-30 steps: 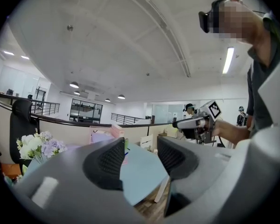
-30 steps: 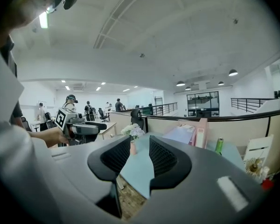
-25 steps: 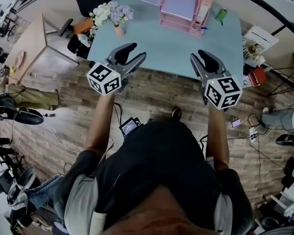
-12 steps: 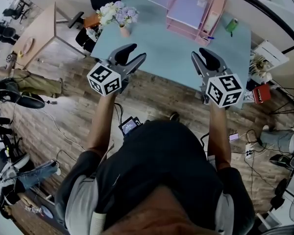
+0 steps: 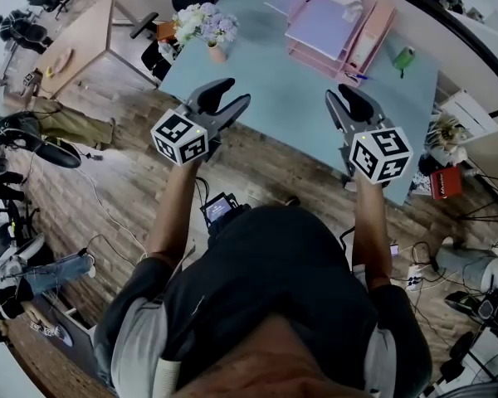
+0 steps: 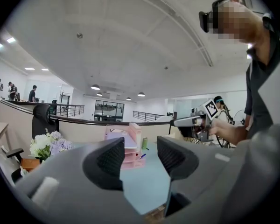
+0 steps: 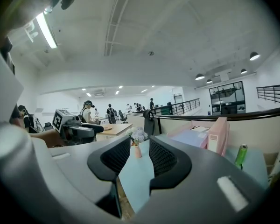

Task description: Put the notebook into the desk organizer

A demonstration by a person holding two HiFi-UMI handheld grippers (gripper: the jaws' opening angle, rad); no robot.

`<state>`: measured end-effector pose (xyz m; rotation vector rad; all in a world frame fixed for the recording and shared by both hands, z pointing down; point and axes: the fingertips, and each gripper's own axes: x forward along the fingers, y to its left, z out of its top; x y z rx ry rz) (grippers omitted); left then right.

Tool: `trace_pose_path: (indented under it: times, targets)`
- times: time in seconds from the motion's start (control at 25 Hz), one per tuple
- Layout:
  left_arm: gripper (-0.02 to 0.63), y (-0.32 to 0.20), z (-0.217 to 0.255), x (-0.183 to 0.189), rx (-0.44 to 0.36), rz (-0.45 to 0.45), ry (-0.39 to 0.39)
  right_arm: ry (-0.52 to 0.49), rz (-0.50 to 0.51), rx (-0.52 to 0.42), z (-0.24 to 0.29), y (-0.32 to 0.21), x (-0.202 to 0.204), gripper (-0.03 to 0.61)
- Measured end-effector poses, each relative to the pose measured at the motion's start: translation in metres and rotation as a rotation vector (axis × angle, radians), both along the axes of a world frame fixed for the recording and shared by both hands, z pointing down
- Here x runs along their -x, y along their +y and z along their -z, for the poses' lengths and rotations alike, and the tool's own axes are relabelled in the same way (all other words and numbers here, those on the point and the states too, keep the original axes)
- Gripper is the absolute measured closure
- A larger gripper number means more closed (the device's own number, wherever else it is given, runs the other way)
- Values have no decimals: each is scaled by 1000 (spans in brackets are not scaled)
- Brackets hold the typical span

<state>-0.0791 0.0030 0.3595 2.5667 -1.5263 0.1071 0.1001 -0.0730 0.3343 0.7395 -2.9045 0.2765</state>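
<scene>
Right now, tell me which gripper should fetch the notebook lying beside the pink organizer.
Right, probably. Both are open and empty, but the right gripper faces the organizer, with the notebook beside it; the left gripper sits nearer the flowers.

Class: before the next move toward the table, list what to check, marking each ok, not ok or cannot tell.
1. Left gripper empty, jaws apart: ok.
2. Right gripper empty, jaws apart: ok.
3. Desk organizer in view on the table: ok.
4. Notebook identified: cannot tell; a lavender item lies on the top tray.
5. Grippers at the organizer: not ok; both hover short of it.
</scene>
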Motion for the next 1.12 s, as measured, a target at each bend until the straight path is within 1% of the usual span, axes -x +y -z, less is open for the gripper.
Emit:
trace_pose_path:
  times: [0.2,0.48,0.64,0.84,1.12]
  targets:
    - [373,-12,-5,-20,17,-1,-3,-11,5,14,-5,-15,-16,453]
    - [373,-38,-12,-38,41,-43,0,-8,-24,48,-16,-31,-32,451]
    - [373,-58,-18,-46,50,-94,8,0,-67,54,-19,-40,-40,451]
    - [373,-89,-21,-53,45,-182,13,5,-143,59,-20,-51,-47,451]
    - [373,-128,-18,-43,37,-278,22,15,-229,68,-17,-67,-35,451]
